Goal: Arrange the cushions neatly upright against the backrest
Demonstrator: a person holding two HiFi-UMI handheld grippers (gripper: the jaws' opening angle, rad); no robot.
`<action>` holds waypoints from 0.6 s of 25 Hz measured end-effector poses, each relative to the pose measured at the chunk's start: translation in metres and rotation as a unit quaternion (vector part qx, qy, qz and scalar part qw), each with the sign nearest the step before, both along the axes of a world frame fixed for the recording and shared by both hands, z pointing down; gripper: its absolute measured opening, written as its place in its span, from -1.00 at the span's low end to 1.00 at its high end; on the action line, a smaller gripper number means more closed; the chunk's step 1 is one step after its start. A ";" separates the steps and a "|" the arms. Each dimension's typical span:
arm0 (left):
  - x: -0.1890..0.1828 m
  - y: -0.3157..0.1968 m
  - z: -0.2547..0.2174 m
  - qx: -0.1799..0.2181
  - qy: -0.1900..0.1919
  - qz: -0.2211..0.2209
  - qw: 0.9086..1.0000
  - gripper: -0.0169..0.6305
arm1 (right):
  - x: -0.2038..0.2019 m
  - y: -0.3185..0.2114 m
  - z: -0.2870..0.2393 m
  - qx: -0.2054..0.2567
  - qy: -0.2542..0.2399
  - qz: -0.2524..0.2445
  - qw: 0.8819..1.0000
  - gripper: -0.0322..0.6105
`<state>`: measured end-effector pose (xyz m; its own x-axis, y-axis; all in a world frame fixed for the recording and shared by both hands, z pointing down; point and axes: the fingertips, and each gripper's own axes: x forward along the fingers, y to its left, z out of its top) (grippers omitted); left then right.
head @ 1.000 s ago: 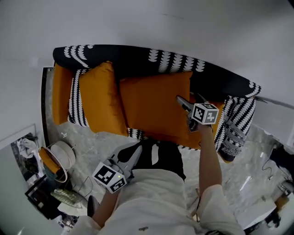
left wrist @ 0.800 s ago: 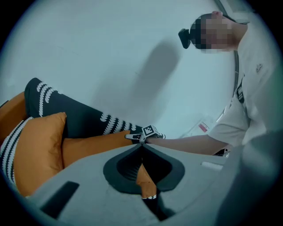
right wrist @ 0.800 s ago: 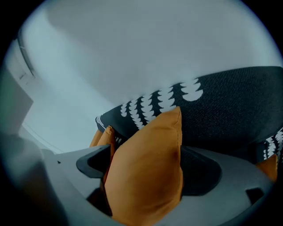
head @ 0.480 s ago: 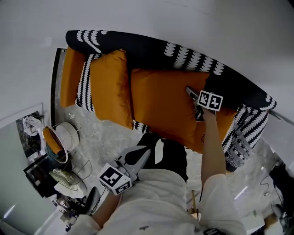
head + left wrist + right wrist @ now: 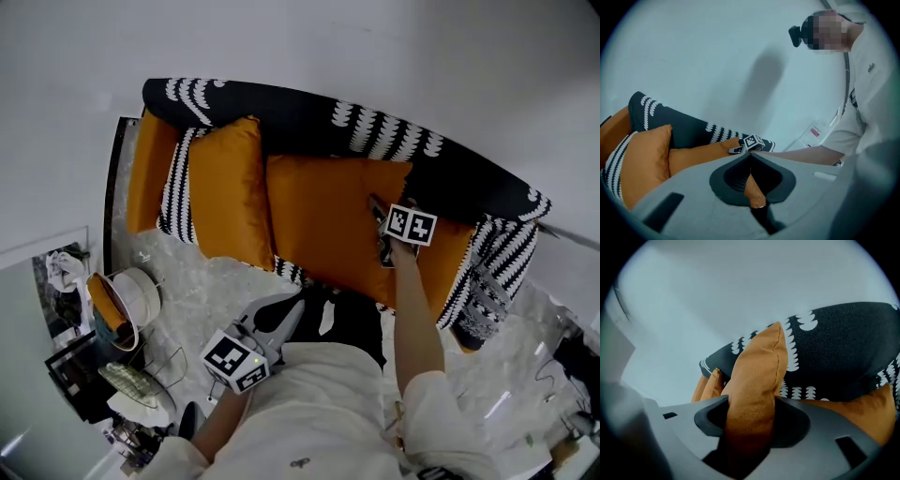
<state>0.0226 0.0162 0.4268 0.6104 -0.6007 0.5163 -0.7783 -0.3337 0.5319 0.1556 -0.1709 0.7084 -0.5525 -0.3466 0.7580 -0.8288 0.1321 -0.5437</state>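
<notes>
We are holding the right tongs point(image 5: 380, 220) out over the sofa point(image 5: 487, 272), at the right-hand edge of the large orange cushion point(image 5: 323, 225). In the right gripper view these tongs point(image 5: 750, 420) are closing, and a fold of that cushion point(image 5: 757, 380) is filling the gap between them, touching both sides. Its seamed corner is rising in front of the black backrest point(image 5: 843, 348) with the white pattern.

From the head view the large cushion is lying across the middle of the seat, its upper edge meeting the backrest point(image 5: 300, 117). The smaller orange cushion point(image 5: 225, 192) is sitting just beside it on the left, touching it along one side and leaning near the sofa's left end.

We are keeping the left tongs point(image 5: 286, 314) low and close to our body, well apart from both cushions. In the left gripper view they point(image 5: 751, 161) are pressing together with nothing between them; the smaller cushion point(image 5: 644, 159) is showing far off at the left.
</notes>
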 end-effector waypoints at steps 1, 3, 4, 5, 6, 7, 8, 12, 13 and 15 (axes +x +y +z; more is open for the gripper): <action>-0.001 0.001 -0.003 0.007 0.003 0.002 1.000 -0.91 | -0.003 0.006 -0.011 0.010 0.003 0.001 1.000 -0.20; -0.005 0.002 -0.008 0.019 -0.001 0.007 1.000 -0.91 | -0.010 0.020 -0.035 0.033 0.002 0.007 0.999 -0.24; -0.008 0.003 -0.009 0.025 -0.011 0.010 1.000 -0.91 | -0.016 0.027 -0.047 0.049 -0.005 0.010 0.999 -0.26; -0.011 0.004 -0.010 0.034 -0.025 0.014 0.999 -0.91 | -0.020 0.036 -0.060 0.065 -0.014 0.014 0.998 -0.26; -0.015 0.004 -0.010 0.043 -0.041 0.020 0.998 -0.91 | -0.024 0.047 -0.071 0.079 -0.022 0.019 0.996 -0.27; -0.017 0.005 -0.012 0.053 -0.051 0.026 0.997 -0.91 | -0.025 0.059 -0.082 0.090 -0.029 0.022 0.995 -0.29; -0.020 0.005 -0.014 0.062 -0.053 0.029 0.996 -0.91 | -0.026 0.071 -0.093 0.100 -0.033 0.025 0.994 -0.31; -0.032 -0.002 -0.027 0.087 -0.025 0.022 0.996 -0.91 | -0.021 0.101 -0.149 0.158 -0.029 0.028 0.987 -0.33; -0.034 -0.003 -0.029 0.093 -0.020 0.023 0.995 -0.91 | -0.019 0.105 -0.165 0.176 -0.025 0.027 0.984 -0.34; -0.037 -0.005 -0.030 0.101 -0.015 0.032 0.994 -0.91 | -0.014 0.110 -0.197 0.209 -0.014 0.030 0.977 -0.35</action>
<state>-0.0146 0.0112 0.3964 0.6369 -0.6546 0.4071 -0.7664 -0.4808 0.4259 0.1416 -0.0614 0.5109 -0.5398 -0.6552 0.5285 -0.8278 0.2993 -0.4745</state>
